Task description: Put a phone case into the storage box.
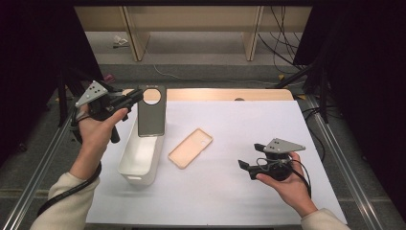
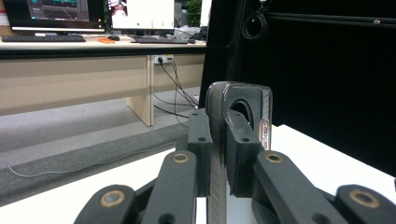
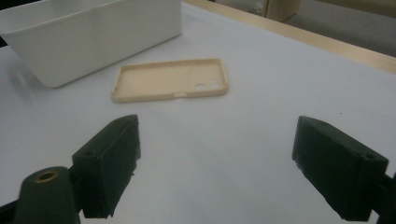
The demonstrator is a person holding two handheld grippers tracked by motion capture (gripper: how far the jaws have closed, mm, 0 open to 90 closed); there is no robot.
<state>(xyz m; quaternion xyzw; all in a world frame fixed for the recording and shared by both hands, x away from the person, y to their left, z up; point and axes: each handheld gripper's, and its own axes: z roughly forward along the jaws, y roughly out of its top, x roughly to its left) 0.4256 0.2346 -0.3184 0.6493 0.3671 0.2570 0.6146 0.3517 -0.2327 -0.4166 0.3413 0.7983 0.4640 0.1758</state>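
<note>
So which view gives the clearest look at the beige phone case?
The right gripper view: the beige phone case lies close and open side up, camera cutouts plain. The high view shows it smaller, flat on the table beside the white bin. The left gripper view looks along a dark phone case instead.

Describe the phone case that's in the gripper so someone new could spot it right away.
Start at the white bin on the table's left. Above its far end, the left gripper clamps a dark case upright. Its large round cutout differs from the beige case lying flat.
</note>
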